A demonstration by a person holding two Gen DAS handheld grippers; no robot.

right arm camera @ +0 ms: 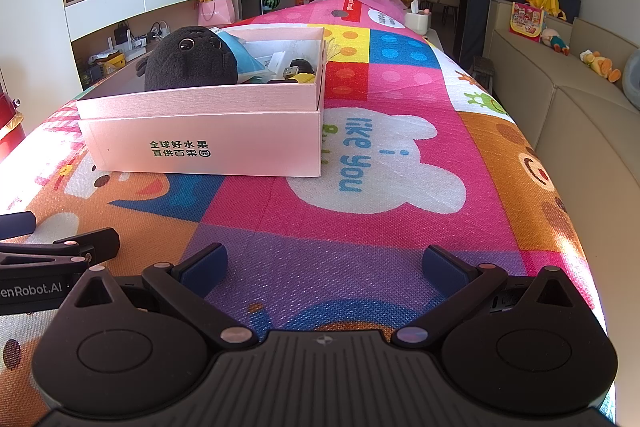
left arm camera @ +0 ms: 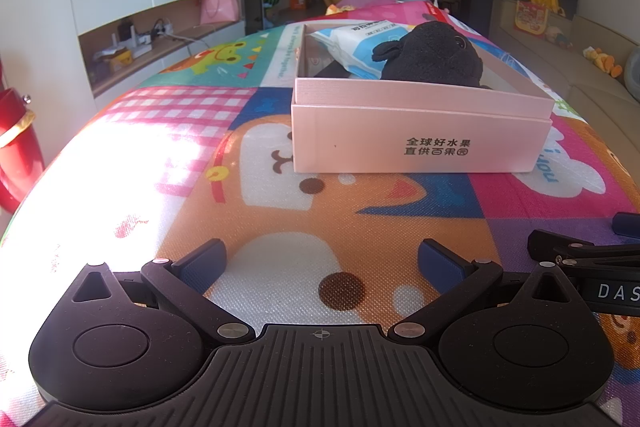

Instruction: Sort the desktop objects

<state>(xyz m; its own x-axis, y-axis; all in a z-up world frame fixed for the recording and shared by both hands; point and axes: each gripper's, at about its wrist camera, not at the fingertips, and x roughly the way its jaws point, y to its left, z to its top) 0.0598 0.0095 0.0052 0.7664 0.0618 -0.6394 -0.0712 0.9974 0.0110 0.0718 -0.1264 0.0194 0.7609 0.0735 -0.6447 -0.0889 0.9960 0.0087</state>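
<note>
A pale pink rectangular cardboard box (left arm camera: 420, 131) with dark printed characters on its front stands on the worktop, which is covered by a bright cartoon-print mat (left arm camera: 280, 227). Inside it lie a black plush toy (left arm camera: 430, 53) with shiny eyes, leaning on a blue-and-white wipes packet (left arm camera: 356, 41), and some small items (right arm camera: 290, 67) at the far right corner. The left gripper (left arm camera: 322, 263) and the right gripper (right arm camera: 326, 265) hover low over the mat, side by side, near the box, each with its jaws spread wide and holding nothing.

One pink cardboard box (right arm camera: 208, 131) holds one black plush toy (right arm camera: 188, 61), one blue-white wipes pack (left arm camera: 356, 47) and one yellow-black USB stick (right arm camera: 298, 71); two wide-open grippers, left (left arm camera: 322, 263) and right (right arm camera: 324, 265).
</note>
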